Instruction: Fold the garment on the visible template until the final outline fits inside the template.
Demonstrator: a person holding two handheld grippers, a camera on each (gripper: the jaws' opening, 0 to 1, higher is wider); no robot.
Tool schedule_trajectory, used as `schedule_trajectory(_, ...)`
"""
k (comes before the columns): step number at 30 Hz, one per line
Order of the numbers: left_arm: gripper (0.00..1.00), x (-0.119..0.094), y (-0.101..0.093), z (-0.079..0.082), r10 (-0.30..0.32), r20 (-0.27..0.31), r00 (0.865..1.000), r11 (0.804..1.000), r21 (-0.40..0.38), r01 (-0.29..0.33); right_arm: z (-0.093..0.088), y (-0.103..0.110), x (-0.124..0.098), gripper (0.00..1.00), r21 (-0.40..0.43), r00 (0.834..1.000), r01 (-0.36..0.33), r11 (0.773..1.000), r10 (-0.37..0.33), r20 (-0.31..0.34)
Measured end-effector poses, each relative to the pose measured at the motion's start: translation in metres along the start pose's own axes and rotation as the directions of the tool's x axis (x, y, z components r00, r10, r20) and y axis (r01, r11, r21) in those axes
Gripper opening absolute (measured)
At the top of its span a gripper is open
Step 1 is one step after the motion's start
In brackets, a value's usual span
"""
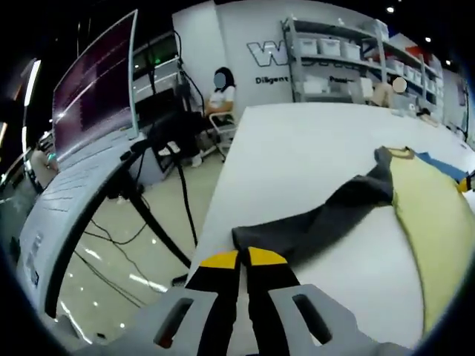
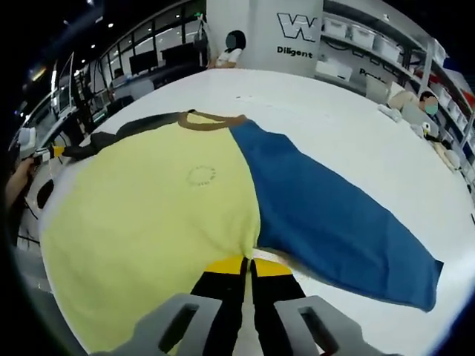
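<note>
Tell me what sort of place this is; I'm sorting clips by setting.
Probably a lab or workshop, not a home: storage shelving with bins, a large monitor on a stand, and a wide white table holding the garment.

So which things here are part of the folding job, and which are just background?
Job:
garment, with yellow body, blue sleeve and grey sleeve
white table
left gripper, at the grey cuff
right gripper, at the hem

Background:
large monitor
shelving with bins
seated person
</note>
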State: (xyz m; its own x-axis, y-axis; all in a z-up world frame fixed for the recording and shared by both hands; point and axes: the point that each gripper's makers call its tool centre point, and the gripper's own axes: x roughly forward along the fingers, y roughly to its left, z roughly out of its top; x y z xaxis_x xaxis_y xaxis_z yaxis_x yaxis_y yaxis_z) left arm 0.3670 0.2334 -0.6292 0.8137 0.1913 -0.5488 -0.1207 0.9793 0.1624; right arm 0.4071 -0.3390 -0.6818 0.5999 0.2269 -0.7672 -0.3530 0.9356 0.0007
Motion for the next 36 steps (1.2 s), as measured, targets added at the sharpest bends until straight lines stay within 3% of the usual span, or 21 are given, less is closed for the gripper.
schedule_trajectory(8,0.02,0.004,-0.006,-0.015,-0.005,-0.041,0.999,1.000,0.016,0.005,0.000,0.000,-0.001,0.00,0.043,1.000,-0.010,0.999,0.009,0.021)
schedule_trajectory(10,0.05,0.002,-0.009,-0.014,-0.016,-0.039,0.999,1.000,0.002,0.016,0.004,-0.003,-0.003,0.06,0.078,0.999,-0.009,0.997,0.005,0.052)
schedule_trajectory(12,0.15,-0.001,-0.014,-0.010,-0.030,-0.018,0.999,1.000,-0.003,0.030,0.011,-0.006,-0.008,0.11,0.121,0.995,-0.014,0.993,0.002,0.101)
schedule_trajectory(14,0.25,-0.007,-0.023,-0.004,-0.054,0.000,0.999,0.998,-0.010,0.054,0.014,-0.012,-0.013,0.15,0.127,0.993,-0.008,0.992,-0.007,0.119)
schedule_trajectory(15,0.30,-0.009,-0.028,-0.002,-0.066,0.013,0.998,0.998,-0.006,0.066,0.020,-0.014,-0.016,0.20,0.122,0.988,-0.016,0.992,-0.004,0.157)
schedule_trajectory(18,0.40,-0.019,-0.045,0.007,-0.116,0.049,0.992,0.993,0.014,0.115,0.024,-0.023,-0.023,0.32,0.117,0.982,0.002,0.993,-0.024,0.186)
schedule_trajectory(22,0.53,-0.028,-0.060,0.012,-0.156,0.057,0.986,0.987,0.042,0.154,0.028,-0.032,-0.031,0.44,0.126,0.976,-0.006,0.992,-0.022,0.217)
schedule_trajectory(26,0.64,-0.039,-0.073,0.018,-0.202,0.084,0.976,0.979,0.041,0.200,0.030,-0.035,-0.039,0.57,0.143,0.972,-0.014,0.990,-0.021,0.235)
schedule_trajectory(33,0.85,-0.055,-0.093,0.015,-0.298,0.091,0.950,0.954,0.063,0.293,0.023,-0.044,-0.045,0.78,0.187,0.975,-0.012,0.982,-0.030,0.220)
schedule_trajectory(36,0.93,-0.071,-0.107,0.017,-0.355,0.107,0.929,0.929,0.154,0.337,0.022,-0.053,-0.049,0.85,0.208,0.973,0.003,0.978,-0.051,0.226)
